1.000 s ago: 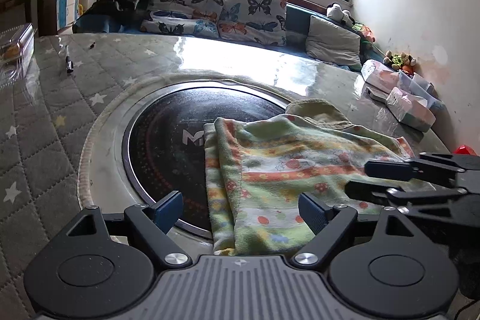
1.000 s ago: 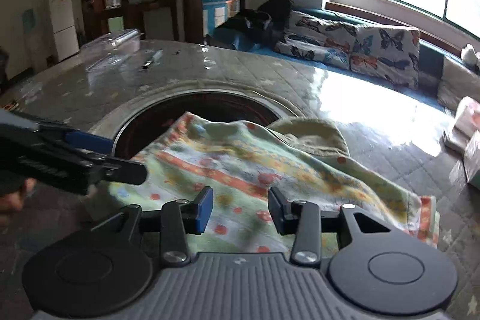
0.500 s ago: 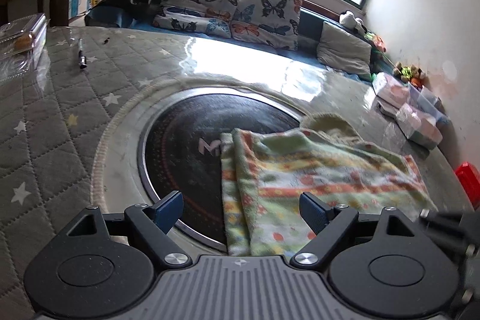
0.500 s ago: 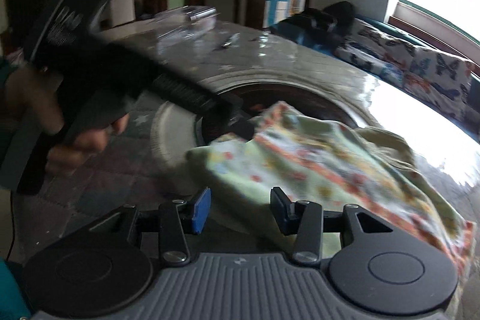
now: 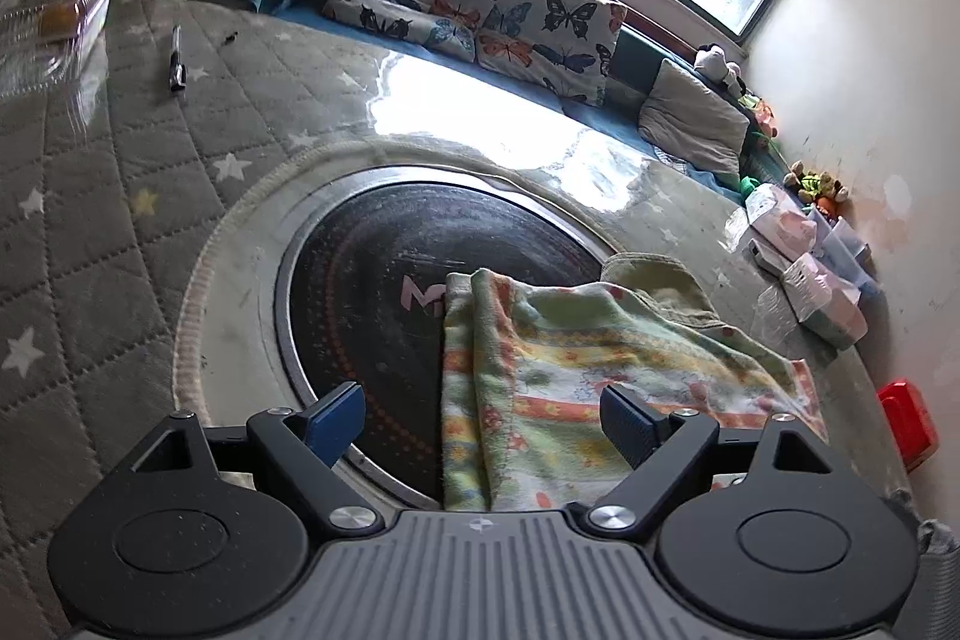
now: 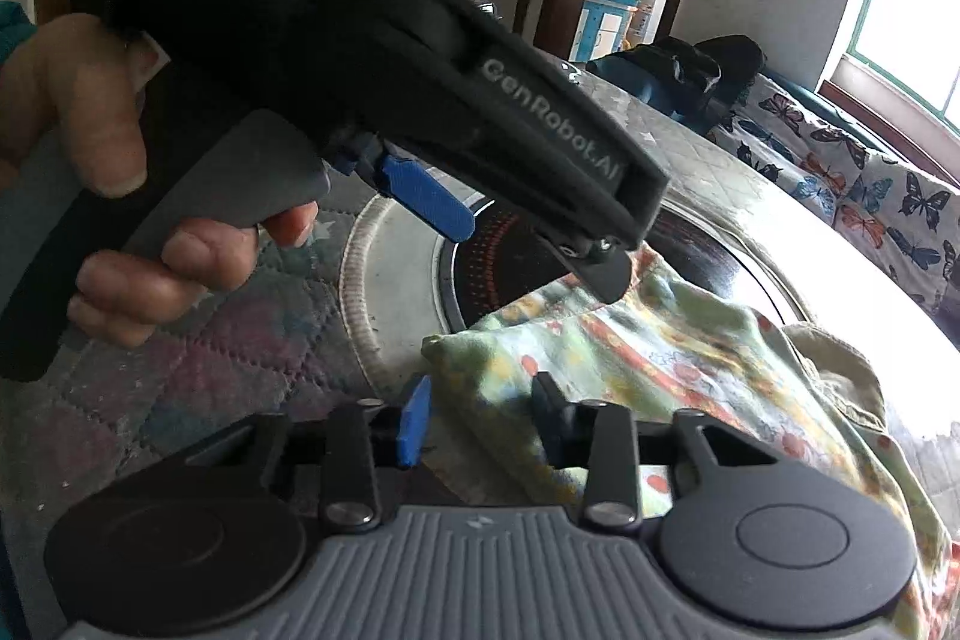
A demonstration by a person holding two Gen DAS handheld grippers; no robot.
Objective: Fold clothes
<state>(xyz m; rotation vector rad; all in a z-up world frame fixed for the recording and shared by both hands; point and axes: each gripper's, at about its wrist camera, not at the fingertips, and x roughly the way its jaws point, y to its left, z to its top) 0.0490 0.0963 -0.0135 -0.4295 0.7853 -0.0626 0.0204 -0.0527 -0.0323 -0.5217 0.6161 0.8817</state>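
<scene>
A colourful patterned cloth lies folded over the right part of a round black hotplate, with an olive garment under its far side. My left gripper hovers open and wide above the cloth's near edge, touching nothing. In the right wrist view the cloth's near-left corner lies between the fingers of my right gripper. Its jaws are closing, with a gap still showing beside the pads. A hand holds the left gripper just above and behind that corner.
The round table has a grey quilted cover with stars. A pen and a clear plastic box sit far left. Several packets and a red object sit at the right edge. Behind is a sofa with butterfly cushions.
My right gripper has swung left along the cloth to its near-left corner and its jaws have narrowed. It has left the left wrist view. The left gripper rolled a little, still open.
</scene>
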